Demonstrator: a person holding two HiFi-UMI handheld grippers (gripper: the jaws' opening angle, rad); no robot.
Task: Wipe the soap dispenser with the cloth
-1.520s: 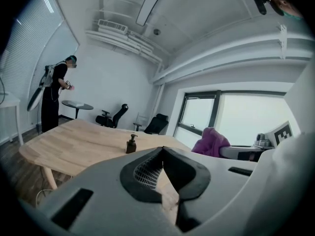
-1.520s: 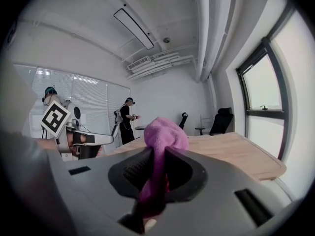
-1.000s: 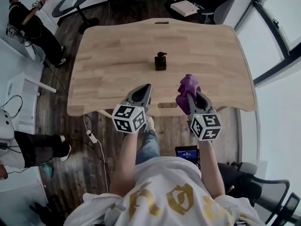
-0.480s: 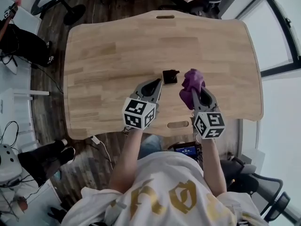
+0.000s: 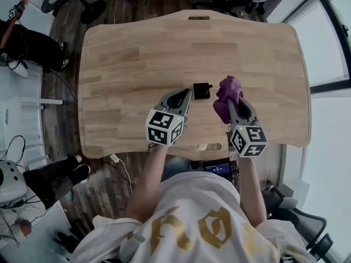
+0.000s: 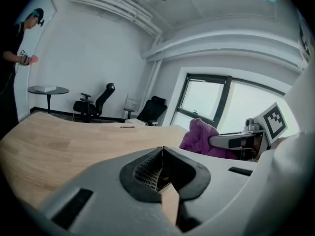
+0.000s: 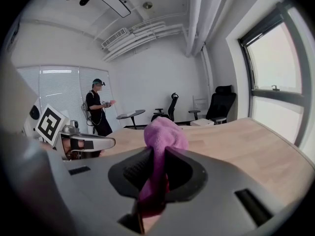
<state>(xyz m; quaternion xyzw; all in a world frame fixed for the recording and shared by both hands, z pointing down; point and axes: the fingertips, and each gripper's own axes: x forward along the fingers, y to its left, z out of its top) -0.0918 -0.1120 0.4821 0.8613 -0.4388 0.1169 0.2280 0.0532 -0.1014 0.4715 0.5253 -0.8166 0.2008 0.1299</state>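
Well, your left gripper (image 5: 185, 95) had its jaws shut on nothing, its tip just beside the black soap dispenser (image 5: 201, 90), at the dispenser's 9 o'clock. Your right gripper (image 5: 230, 101) clamped the purple cloth (image 5: 228, 90), bunched just beside the dispenser at 3 o'clock. The dispenser stood in plain sight between both tips on the wooden table (image 5: 137, 53). Office chairs (image 7: 173, 103) stood beyond 12 o'clock, a person (image 7: 98, 109) near 10 o'clock; the gold print on your shirt (image 5: 192, 223) was unreadable

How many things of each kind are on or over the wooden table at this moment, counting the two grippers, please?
Soap dispenser: 1
Cloth: 1
Grippers: 2, the left gripper and the right gripper
Total: 4
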